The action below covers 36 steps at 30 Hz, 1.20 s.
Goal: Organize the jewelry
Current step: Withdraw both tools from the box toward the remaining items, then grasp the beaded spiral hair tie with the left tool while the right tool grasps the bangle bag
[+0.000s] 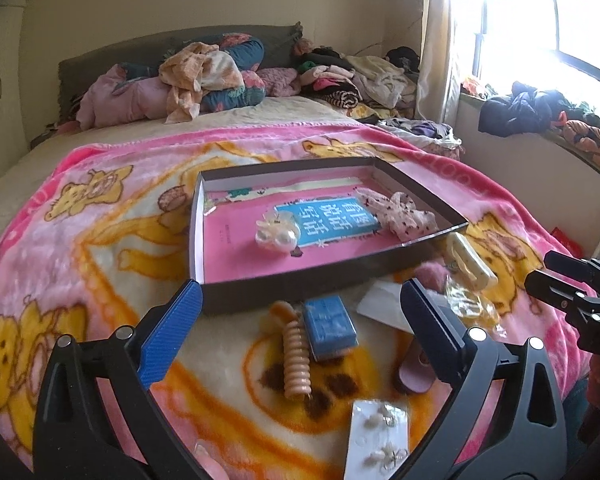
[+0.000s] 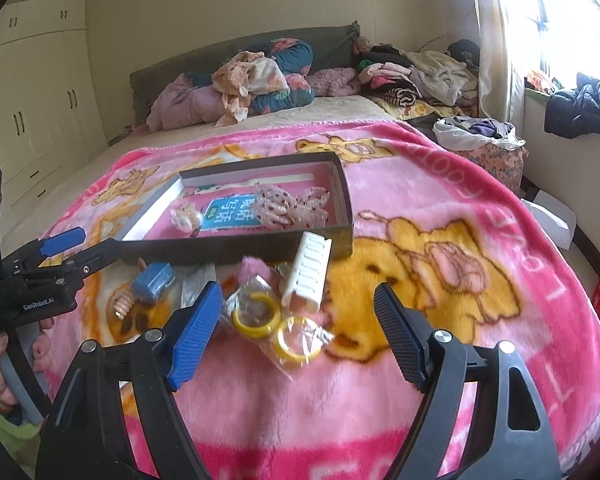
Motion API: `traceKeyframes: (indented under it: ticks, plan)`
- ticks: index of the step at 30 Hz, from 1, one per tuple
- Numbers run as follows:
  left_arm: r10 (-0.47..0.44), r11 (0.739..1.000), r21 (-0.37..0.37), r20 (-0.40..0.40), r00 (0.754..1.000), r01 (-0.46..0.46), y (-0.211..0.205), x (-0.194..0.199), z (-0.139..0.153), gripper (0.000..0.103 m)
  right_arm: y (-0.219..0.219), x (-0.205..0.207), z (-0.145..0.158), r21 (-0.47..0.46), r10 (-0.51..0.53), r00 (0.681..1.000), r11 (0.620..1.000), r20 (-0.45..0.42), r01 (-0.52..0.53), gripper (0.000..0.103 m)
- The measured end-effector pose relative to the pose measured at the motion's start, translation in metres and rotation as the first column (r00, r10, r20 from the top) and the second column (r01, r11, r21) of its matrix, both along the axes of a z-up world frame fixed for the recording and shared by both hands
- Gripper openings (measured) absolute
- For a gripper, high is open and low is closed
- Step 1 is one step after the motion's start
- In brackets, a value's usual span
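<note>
A shallow dark box point(image 1: 260, 294) point(image 2: 236, 251) lies on the pink blanket, with a pearl hair piece point(image 1: 277, 236) point(image 2: 186, 219) and a pink beaded bow point(image 1: 400, 212) point(image 2: 292, 206) inside. My left gripper point(image 1: 300, 320) stands open over a peach spiral hair tie point(image 1: 295, 360) and a small blue box point(image 1: 330, 326). An earring card point(image 1: 380, 436) lies nearer. My right gripper point(image 2: 298, 326) is open above bagged yellow rings point(image 2: 278, 326), with a white hair clip point(image 2: 308, 276) just beyond. Nothing is held.
A pink oval item point(image 1: 414, 372) and a clear bag point(image 1: 474, 308) lie at the right of the left gripper. Piled clothes and pillows point(image 1: 204, 76) fill the bed's far end. A window sill with clothes point(image 1: 540, 112) runs along the right; wardrobes point(image 2: 32, 112) stand left.
</note>
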State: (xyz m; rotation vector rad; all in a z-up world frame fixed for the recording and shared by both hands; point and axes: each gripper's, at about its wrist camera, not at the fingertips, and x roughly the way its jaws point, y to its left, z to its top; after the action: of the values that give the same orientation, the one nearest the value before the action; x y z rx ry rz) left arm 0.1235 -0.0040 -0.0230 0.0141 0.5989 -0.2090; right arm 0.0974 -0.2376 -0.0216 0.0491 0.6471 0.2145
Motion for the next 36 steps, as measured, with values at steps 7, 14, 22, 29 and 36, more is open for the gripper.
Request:
traceKeyframes:
  ticks: [7, 14, 22, 29, 36]
  plan:
    - [-0.018, 1.000, 0.018, -0.013, 1.000, 0.018, 0.001, -0.011, -0.010, 0.091, 0.004, -0.010, -0.008, -0.019, 0.013, 1.000, 1.000, -0.012, -0.013, 0.076]
    - [-0.016, 0.999, 0.038, -0.033, 0.999, 0.017, 0.008, -0.016, -0.021, 0.091, 0.015, -0.011, -0.021, -0.051, 0.044, 0.998, 0.998, -0.037, -0.046, 0.077]
    - [0.008, 0.998, 0.055, -0.074, 0.997, -0.004, 0.018, -0.011, -0.034, 0.091, 0.025, -0.004, -0.032, -0.087, 0.057, 0.996, 0.994, -0.061, -0.063, 0.080]
    - [-0.013, 0.999, 0.029, -0.152, 0.988, 0.017, 0.018, 0.002, -0.051, 0.077, 0.029, 0.012, -0.046, -0.131, 0.039, 0.994, 0.990, -0.101, -0.052, 0.080]
    - [-0.016, 1.000, 0.010, -0.200, 0.980, 0.018, 0.019, 0.012, -0.062, 0.061, 0.030, 0.029, -0.060, -0.188, 0.021, 0.991, 0.981, -0.132, -0.046, 0.078]
